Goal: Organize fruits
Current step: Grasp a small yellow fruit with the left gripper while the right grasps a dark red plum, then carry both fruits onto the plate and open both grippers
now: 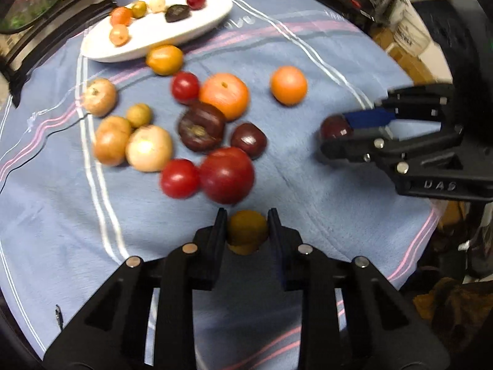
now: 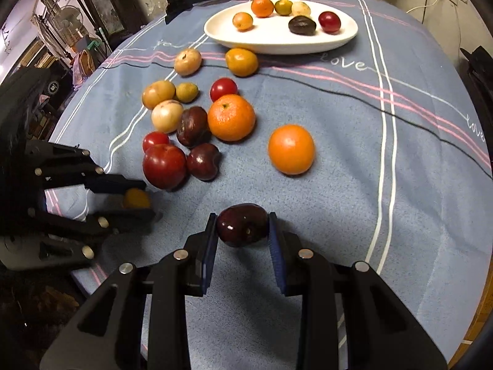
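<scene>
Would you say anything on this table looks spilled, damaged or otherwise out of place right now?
Nothing looks spilled or damaged. Six small fruits lie on the white plate; the rest lie loose on the blue tablecloth, unsorted. The left gripper holds a small yellow fruit and the right gripper a dark red fruit.

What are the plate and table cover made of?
Plate: looks like glazed white ceramic, smooth with a soft sheen; melamine can't be excluded. Table cover: blue woven or fleecy fabric, matte, fuzzy nap, stripes and stitched "love" lettering.
</scene>
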The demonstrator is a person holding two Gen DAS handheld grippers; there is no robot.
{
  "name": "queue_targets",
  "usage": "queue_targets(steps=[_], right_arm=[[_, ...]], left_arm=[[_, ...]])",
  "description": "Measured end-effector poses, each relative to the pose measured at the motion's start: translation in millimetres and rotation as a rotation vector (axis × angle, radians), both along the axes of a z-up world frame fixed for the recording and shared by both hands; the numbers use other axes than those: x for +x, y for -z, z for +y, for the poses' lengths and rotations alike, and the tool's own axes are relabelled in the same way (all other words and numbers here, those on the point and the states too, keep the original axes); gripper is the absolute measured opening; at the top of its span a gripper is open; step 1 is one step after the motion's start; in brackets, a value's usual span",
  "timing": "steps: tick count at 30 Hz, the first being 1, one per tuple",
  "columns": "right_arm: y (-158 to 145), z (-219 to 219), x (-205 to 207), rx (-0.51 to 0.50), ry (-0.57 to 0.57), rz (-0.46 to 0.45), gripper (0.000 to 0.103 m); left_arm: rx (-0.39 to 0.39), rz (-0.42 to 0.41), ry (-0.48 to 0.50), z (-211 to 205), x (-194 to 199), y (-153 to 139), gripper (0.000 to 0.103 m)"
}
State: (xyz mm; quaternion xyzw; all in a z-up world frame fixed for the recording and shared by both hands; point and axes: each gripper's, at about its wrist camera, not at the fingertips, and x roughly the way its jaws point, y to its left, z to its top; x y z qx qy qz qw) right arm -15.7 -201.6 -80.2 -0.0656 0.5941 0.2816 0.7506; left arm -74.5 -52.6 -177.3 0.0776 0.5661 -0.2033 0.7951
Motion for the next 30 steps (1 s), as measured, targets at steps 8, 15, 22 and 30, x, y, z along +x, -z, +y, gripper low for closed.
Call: queue_targets(steps=[8,15,22,30], right_arm=[[-20,7,14,0.006,-0.023,-0.033,0.032],[-75,19,58,0.049,-0.040,-0.163,0.032],[-121,30,123,0.105,-0.009,-0.274,0.032],[-122,45,180,0.145,0.026,-0.304,0.032]], left_arm=[[-0.053,-0.098,-0.080,38,23,-56,0.027],[-0.025,-0.247,-0.166,62,80,-112,0.027],[-0.025,-0.340,-0.228,60,144,-148,0.027],[-0.033,-0.318,-0.280,44,200,-131,0.027]])
